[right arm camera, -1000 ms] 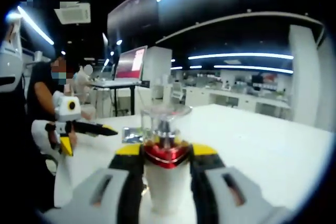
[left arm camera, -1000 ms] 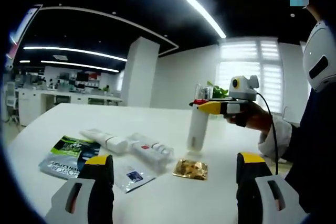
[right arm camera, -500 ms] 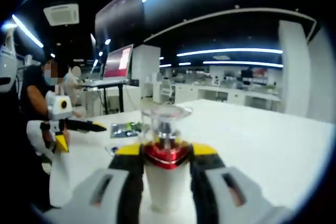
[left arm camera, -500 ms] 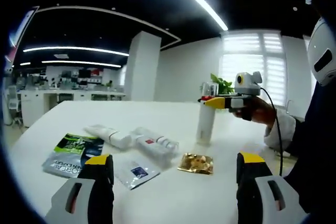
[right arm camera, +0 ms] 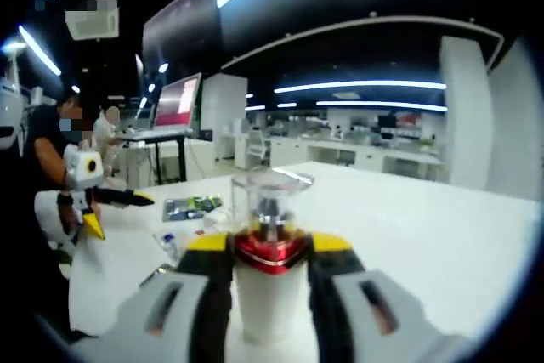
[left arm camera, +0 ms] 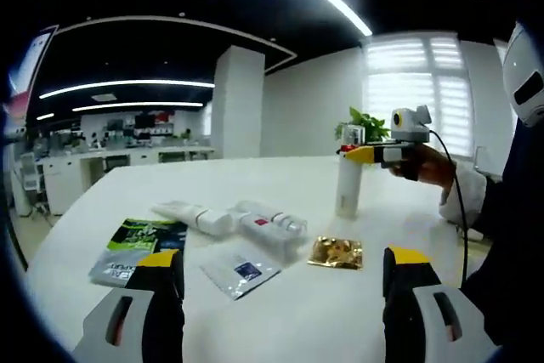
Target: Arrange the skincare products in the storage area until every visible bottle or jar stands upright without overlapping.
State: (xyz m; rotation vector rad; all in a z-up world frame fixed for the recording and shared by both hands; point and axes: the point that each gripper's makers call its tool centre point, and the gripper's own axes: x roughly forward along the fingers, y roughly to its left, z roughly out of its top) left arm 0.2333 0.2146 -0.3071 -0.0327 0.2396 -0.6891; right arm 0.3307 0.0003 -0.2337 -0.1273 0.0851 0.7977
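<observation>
A white pump bottle (left arm camera: 348, 186) with a red collar and clear cap stands upright on the white table (left arm camera: 280, 312), far right of centre. My right gripper (left arm camera: 358, 153) is shut on its neck; in the right gripper view the bottle (right arm camera: 269, 295) sits tight between the yellow-tipped jaws. Two white tubes (left arm camera: 195, 217) (left arm camera: 270, 223) lie flat on the table. My left gripper (left arm camera: 276, 271) hangs open over the near table with nothing between its fingers, and it appears far left in the right gripper view (right arm camera: 119, 200).
A green-and-black sachet (left arm camera: 134, 246), a small clear sachet (left arm camera: 241, 269) and a gold foil packet (left arm camera: 335, 252) lie flat near the tubes. A person's sleeve (left arm camera: 455, 210) rests at the table's right edge. Desks and a monitor (right arm camera: 174, 104) stand beyond.
Both views have shifted with the hands. The right gripper has carried the upright bottle farther from the left gripper, toward the far right of the table. The left gripper stays open.
</observation>
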